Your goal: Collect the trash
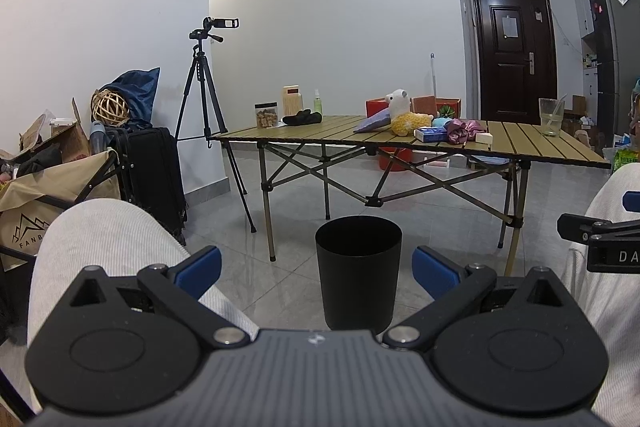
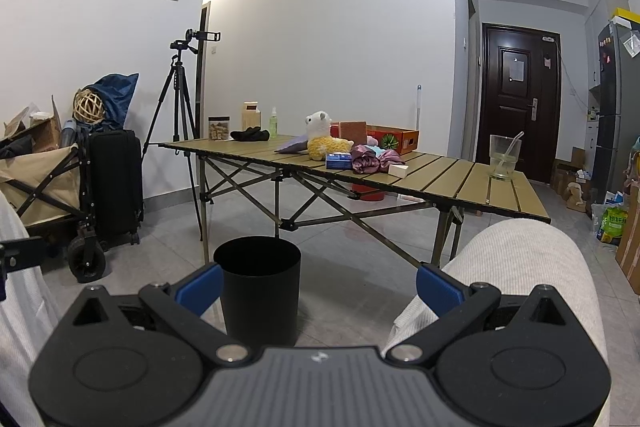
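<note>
A black trash bin (image 1: 358,271) (image 2: 259,289) stands on the grey tiled floor in front of a folding slatted table (image 1: 516,141) (image 2: 436,179). On the table lie a blue tissue pack (image 1: 430,135) (image 2: 338,161), a crumpled purple wrapper (image 1: 460,131) (image 2: 366,159), a small white box (image 1: 484,139) (image 2: 398,171) and a plastic cup with a straw (image 1: 552,117) (image 2: 505,157). My left gripper (image 1: 317,269) is open and empty, low over a person's lap, facing the bin. My right gripper (image 2: 318,285) is open and empty too, with the bin to its left.
A plush llama (image 1: 404,115), a jar (image 1: 266,115), a spray bottle (image 1: 317,101) and black cloth (image 1: 302,117) also sit on the table. A tripod with a camera (image 1: 208,83), a black suitcase (image 1: 154,171) and a cart (image 1: 52,187) stand at the left. Knees in light trousers (image 1: 112,239) (image 2: 516,259) flank the grippers.
</note>
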`<state>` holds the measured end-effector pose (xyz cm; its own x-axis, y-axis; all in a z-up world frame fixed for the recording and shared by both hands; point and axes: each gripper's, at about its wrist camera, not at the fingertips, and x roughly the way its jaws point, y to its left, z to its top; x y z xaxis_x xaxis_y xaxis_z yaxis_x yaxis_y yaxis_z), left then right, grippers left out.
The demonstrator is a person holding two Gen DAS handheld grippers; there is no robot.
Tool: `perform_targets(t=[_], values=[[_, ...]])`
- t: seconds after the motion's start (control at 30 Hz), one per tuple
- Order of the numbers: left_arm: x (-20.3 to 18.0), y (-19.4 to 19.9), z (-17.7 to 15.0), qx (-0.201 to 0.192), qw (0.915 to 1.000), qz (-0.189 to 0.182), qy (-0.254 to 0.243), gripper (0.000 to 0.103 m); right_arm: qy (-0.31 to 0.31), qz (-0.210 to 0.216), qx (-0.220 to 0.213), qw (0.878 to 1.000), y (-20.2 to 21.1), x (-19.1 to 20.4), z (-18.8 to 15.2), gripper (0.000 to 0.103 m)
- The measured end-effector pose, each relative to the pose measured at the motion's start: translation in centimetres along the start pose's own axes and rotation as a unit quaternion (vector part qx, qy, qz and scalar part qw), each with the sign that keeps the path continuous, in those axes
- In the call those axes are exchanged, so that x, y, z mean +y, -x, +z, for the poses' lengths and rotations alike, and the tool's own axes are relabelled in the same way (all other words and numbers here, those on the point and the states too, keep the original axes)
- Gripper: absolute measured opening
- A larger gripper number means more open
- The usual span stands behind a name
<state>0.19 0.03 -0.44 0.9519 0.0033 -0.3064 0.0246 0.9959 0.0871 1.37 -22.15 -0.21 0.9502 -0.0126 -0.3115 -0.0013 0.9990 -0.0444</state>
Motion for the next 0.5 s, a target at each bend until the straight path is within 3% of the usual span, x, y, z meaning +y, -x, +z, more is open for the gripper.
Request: perform_targets(t=[0.5], values=[[0.0, -0.02, 0.05, 0.001, 1.0, -0.002, 0.0, 0.103, 0.0, 0.001, 0.001, 1.0, 0.0, 0.0, -0.04, 0.103]])
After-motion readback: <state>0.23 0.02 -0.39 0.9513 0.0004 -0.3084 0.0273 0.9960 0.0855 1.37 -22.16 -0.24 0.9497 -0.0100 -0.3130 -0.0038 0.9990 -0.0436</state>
